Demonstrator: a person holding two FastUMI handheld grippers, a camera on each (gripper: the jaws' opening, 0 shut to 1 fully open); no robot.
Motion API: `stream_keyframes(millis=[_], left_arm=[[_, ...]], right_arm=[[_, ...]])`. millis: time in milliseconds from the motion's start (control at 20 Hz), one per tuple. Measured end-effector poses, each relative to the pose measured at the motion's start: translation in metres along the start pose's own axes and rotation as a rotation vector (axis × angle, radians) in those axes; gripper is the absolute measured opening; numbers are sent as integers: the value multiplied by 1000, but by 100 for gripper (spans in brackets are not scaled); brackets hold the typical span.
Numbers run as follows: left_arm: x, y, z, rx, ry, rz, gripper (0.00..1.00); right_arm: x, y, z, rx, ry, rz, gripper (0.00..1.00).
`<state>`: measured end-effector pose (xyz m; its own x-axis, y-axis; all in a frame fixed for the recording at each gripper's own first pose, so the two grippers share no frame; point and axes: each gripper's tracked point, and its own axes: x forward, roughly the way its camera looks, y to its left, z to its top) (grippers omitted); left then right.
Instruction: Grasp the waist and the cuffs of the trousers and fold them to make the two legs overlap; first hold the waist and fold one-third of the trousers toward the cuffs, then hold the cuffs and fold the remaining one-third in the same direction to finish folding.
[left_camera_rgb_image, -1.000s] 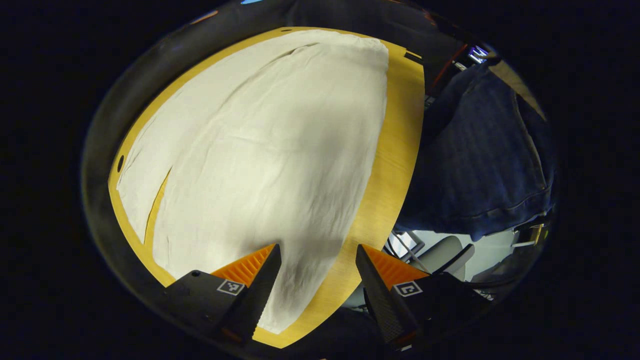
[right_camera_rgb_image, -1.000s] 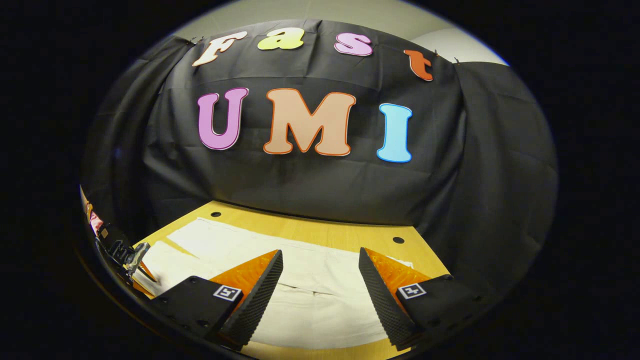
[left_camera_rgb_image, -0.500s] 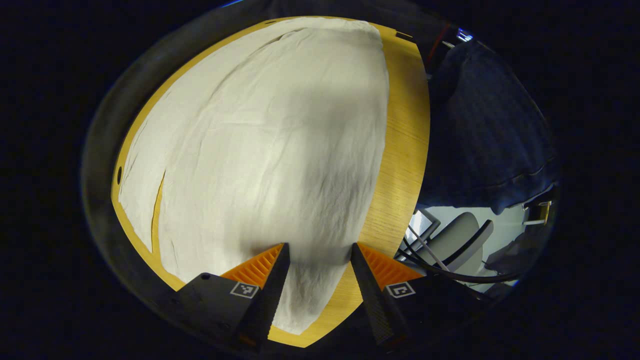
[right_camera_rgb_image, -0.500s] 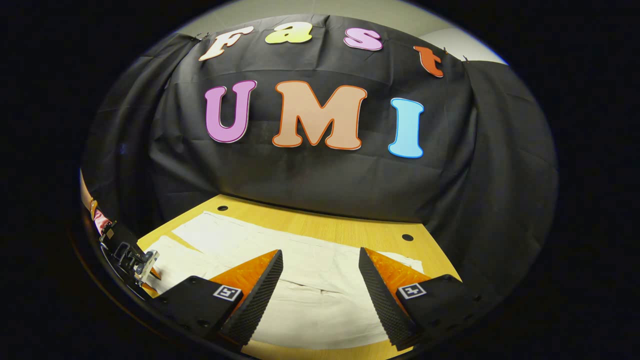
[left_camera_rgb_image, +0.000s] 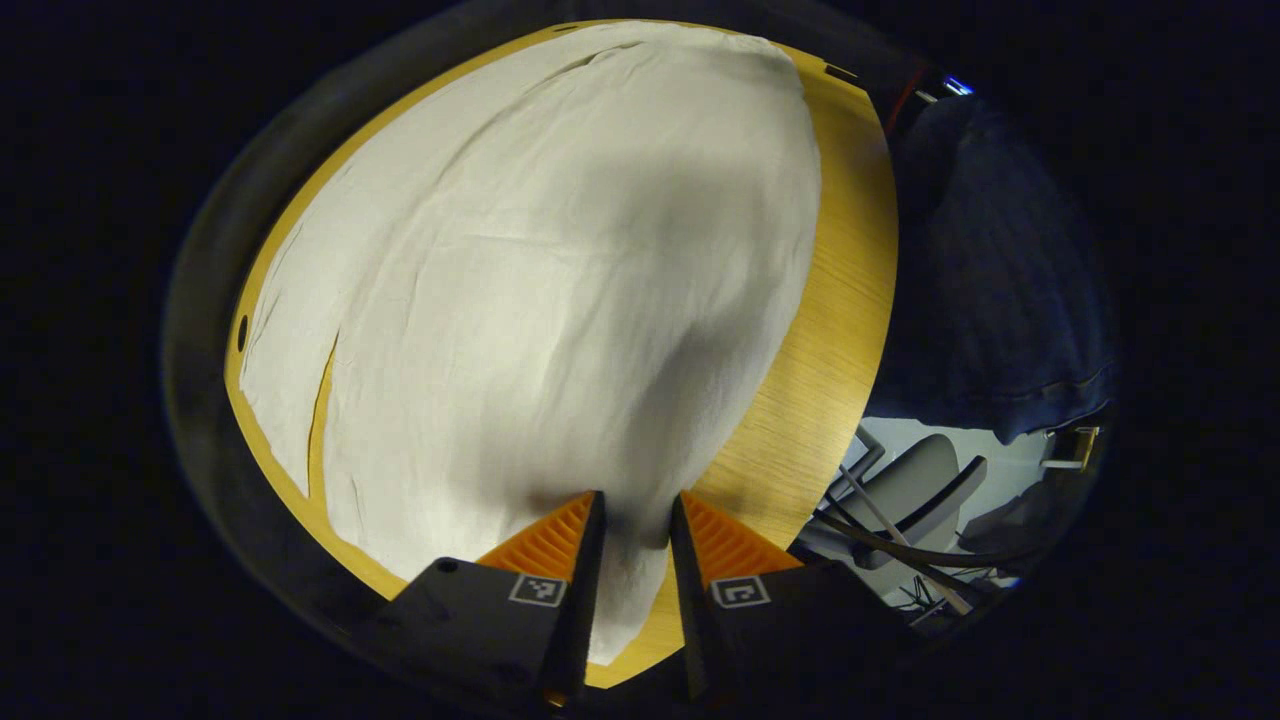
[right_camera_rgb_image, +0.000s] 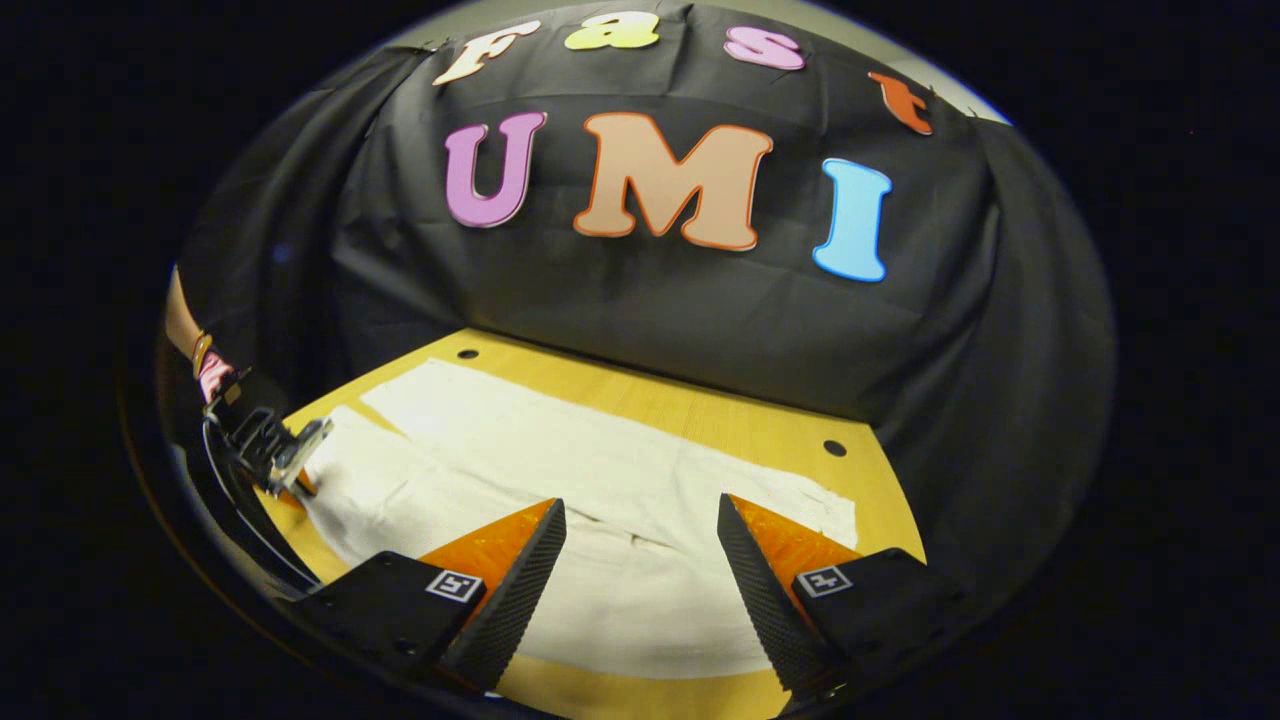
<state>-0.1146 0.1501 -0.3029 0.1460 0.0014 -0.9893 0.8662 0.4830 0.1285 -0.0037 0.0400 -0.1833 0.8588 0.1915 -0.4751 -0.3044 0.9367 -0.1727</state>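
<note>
The left hand-held gripper (left_camera_rgb_image: 635, 520) has its fingers drawn close together with a narrow fold of the trousers (left_camera_rgb_image: 540, 300) between them at the cuff end; whether both press the cloth, I cannot tell. Ahead of it the trousers stretch away flat over the worktop (left_camera_rgb_image: 830, 330). The right hand-held gripper (right_camera_rgb_image: 640, 525) hovers wide apart, holding nothing, above the waist end of the trousers (right_camera_rgb_image: 610, 500), which spread ahead and to its left.

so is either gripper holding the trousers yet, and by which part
The left gripper is nearly closed on a cuff-end edge of the trousers; a firm pinch cannot be told. The right gripper holds nothing.
</note>
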Motion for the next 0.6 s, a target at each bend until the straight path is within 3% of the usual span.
stream_keyframes(millis=[100,150,300,600], left_arm=[[0,9,3,16,1,12,19],[1,10,3,10,10,15,3],[-1,10,2,29,31,12,0],[0,10,1,-1,48,22,0]], right_arm=[[3,-9,-25,-33,64,40,99],[5,-16,-38,-66,96,54,98],[9,-34,-83,-211,211,114,98],[7,-58,-174,-410,483,324,98]])
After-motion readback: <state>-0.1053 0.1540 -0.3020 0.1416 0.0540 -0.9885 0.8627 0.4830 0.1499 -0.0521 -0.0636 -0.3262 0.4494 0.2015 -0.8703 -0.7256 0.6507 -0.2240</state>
